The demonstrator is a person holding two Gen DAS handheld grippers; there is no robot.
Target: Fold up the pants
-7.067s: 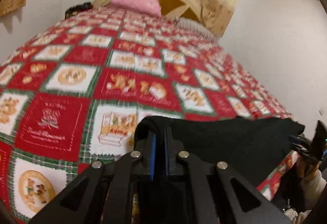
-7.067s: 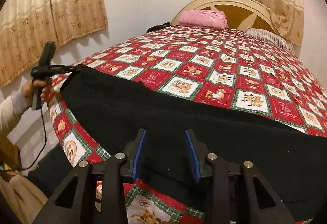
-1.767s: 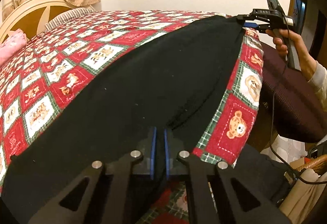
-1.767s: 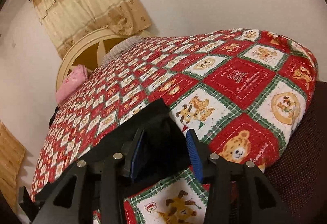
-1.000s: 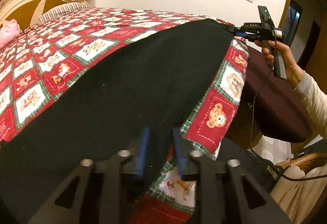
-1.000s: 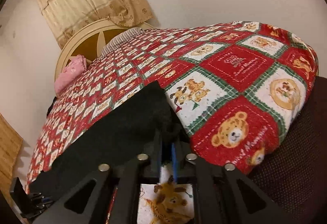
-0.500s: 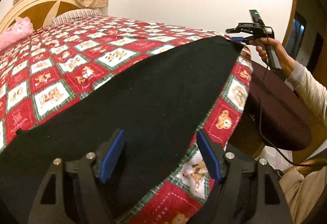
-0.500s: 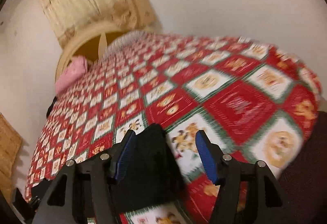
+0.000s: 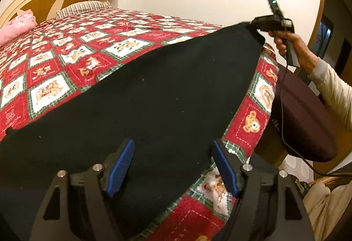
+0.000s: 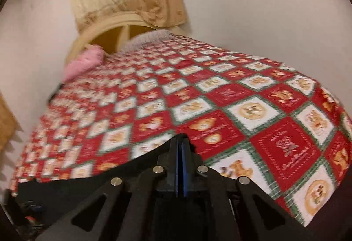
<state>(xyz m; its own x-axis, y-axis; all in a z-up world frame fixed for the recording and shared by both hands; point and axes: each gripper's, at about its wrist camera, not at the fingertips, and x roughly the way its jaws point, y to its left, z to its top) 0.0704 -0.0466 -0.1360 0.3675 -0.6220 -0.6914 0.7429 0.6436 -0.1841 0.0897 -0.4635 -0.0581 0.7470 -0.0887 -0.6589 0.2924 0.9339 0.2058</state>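
The left gripper (image 9: 172, 167), jaws spread and holding nothing, hovers over the near end of the black pants (image 9: 154, 95), which run toward two o'clock across the quilt (image 9: 66, 47). The right gripper (image 10: 180, 148) pinches their far corner.

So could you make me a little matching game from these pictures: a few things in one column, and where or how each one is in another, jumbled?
Things:
1. left gripper
2. right gripper
3. black pants
4. pink pillow

States or places:
A. at the headboard end of the bed
B. shut on a corner of the fabric
C. spread on the patchwork bedspread
D. jaws wide open

Pairs: 1-D, 2-B, 3-C, 4-A
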